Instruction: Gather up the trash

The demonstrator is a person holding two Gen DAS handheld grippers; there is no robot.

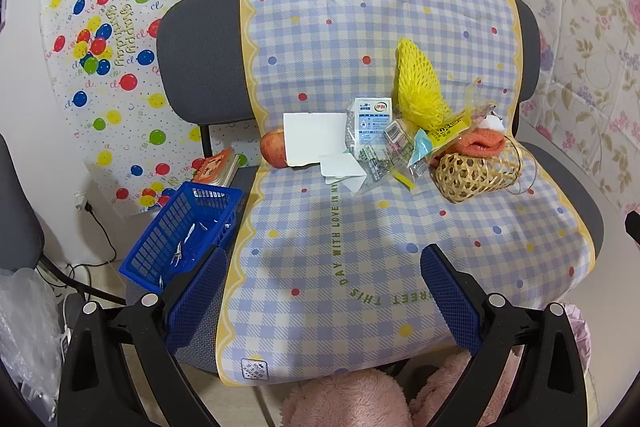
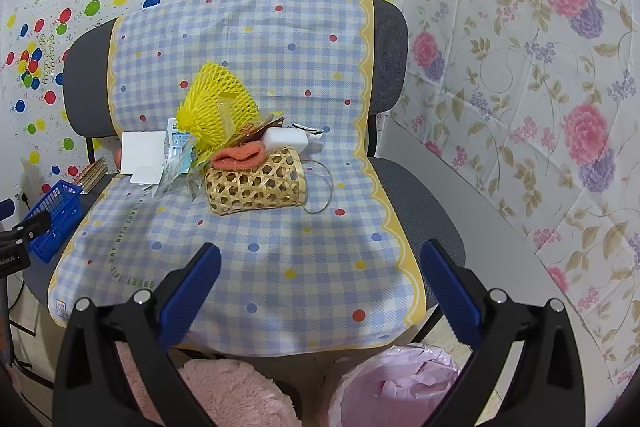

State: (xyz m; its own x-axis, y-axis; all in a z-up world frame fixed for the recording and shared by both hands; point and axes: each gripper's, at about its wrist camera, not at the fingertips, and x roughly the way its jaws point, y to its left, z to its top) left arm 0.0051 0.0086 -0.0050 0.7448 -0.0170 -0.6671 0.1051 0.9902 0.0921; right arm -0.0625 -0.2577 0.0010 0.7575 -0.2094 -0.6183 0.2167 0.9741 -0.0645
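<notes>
Covering grey chair (image 2: 416,203), checked cloth (image 2: 280,247), balloon backdrop (image 1: 120,27)

One apple (image 1: 273,149), one woven basket (image 1: 476,173), one yellow foam net (image 1: 420,89), one blue crate (image 1: 188,233).

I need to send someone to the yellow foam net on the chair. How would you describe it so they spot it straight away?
Start at the grey chair draped in the blue checked cloth. At the back of the seat sits a pile of clutter; the foam net stands tallest in it, leaning against the backrest above the woven basket. It is the only bright yellow mesh cone there.
</notes>
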